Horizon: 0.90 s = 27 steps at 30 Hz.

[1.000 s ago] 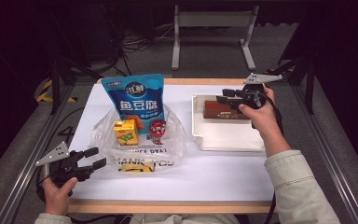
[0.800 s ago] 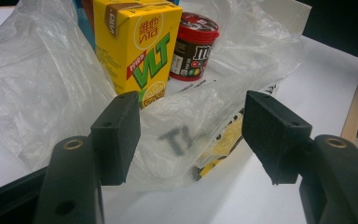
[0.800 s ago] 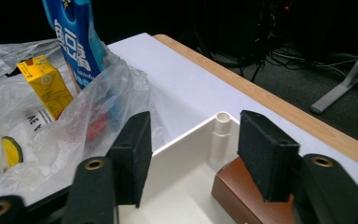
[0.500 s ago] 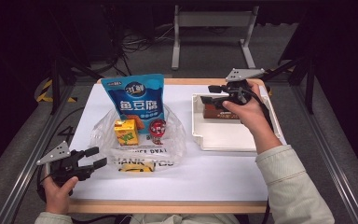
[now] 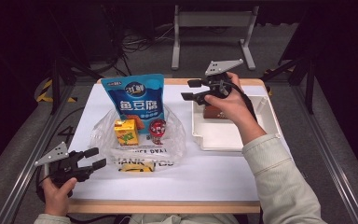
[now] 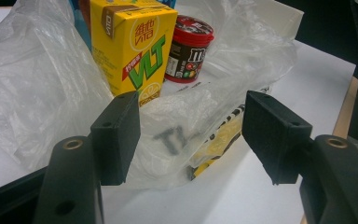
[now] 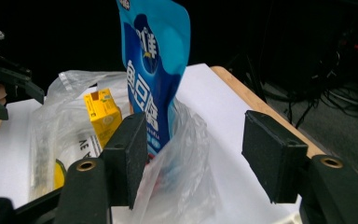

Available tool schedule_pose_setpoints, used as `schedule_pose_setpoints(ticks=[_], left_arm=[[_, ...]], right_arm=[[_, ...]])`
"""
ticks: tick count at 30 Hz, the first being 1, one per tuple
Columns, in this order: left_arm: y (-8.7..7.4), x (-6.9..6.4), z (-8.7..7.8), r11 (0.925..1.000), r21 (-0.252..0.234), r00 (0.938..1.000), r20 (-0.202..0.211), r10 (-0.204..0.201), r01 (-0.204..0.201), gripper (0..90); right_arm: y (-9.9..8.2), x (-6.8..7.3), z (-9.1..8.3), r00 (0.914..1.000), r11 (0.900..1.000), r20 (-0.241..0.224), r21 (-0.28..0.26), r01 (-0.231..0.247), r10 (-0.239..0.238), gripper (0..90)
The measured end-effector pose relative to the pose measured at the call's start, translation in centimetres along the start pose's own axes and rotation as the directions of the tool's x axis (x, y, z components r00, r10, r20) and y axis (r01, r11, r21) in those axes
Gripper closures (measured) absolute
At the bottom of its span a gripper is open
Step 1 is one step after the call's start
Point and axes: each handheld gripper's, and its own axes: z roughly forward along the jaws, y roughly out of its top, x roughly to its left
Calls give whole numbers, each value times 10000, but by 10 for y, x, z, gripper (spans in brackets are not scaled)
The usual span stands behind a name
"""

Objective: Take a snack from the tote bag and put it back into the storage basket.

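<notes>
A clear plastic bag [image 5: 140, 147] lies mid-table, and in it stand a tall blue pouch [image 5: 133, 100], a yellow drink carton [image 5: 126, 132] and a small red-lidded cup [image 5: 157, 130]. My left gripper [image 5: 95, 157] rests open at the near left, jaws toward the bag [image 6: 37, 84], with the carton [image 6: 135, 46] and cup [image 6: 189, 49] just beyond. My right gripper [image 5: 187, 90] hovers open between the bag and the white tray [image 5: 228, 137], and its jaws have just been opening with nothing between them. In the right gripper view they [image 7: 193, 154] frame the pouch [image 7: 156, 70] and the bag's rim [image 7: 182, 186].
A brown box [image 5: 212, 113] lies in the tray's far end, partly behind the right hand. A yellow item [image 5: 135, 167] sits under the bag's near edge. White paper [image 5: 205, 172] covers the table, with wooden edges front and back. Metal rails run along both sides.
The right gripper has moved left from over the tray's brown box toward the bag, rising a little, and its jaws stand wider. The left gripper has stayed put.
</notes>
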Motion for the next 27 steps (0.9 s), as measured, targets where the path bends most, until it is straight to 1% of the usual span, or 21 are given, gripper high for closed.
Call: schedule_pose_setpoints(ticks=[1,2,4,5,6,9,11,13,14,17,19,21,22,27], left_arm=[[0,-1,-1,10000,64,10000,-93,14,-14,377],[0,-1,-1,10000,64,10000,-93,14,-14,374],[-1,-3,-1,9997,169,9995,-262,196,-192,374],[-1,-5,-1,9995,254,9995,-264,168,-161,373],[-1,-5,-1,9994,283,9993,-288,227,-219,373],[-2,-7,-2,9995,283,9994,-303,178,-170,373],[-3,-7,-3,9996,272,9994,-329,125,-116,373],[-4,-6,-5,9996,243,9992,-371,138,-129,373],[-4,-6,-5,9996,253,9993,-362,119,-110,373],[-5,-6,-6,9997,226,9993,-363,111,-103,373],[-5,-5,-6,9997,213,9993,-350,113,-106,373],[-5,-5,-6,9997,223,9995,-316,89,-82,373],[-5,-5,-6,9998,197,9995,-295,87,-82,373],[-4,-3,-5,9998,169,9997,-235,96,-92,373]], right_arm=[[1,0,2,10000,9999,-66,-114,17,-18,413],[1,0,2,10000,9999,-66,-114,17,-18,413],[3,1,7,9997,9994,-243,-344,49,-58,413],[5,2,10,9994,9993,-317,-369,104,-116,413],[6,2,12,9991,9991,-404,-392,138,-154,413],[11,4,22,9982,9994,-577,-333,128,-147,411],[12,5,24,9980,9994,-618,-328,119,-139,403],[16,6,32,9958,9985,-912,-545,-52,2,392],[17,6,34,9951,9984,-984,-549,-105,50,385],[20,6,42,9948,9990,-1015,-446,-3,-42,365],[23,6,48,9941,9991,-1071,-392,155,-196,365],[25,7,55,9941,9992,-1059,-322,217,-250,366],[25,7,58,9942,9990,-1036,-369,239,-276,366],[22,5,75,9940,9995,-1086,-304,112,-144,337]])
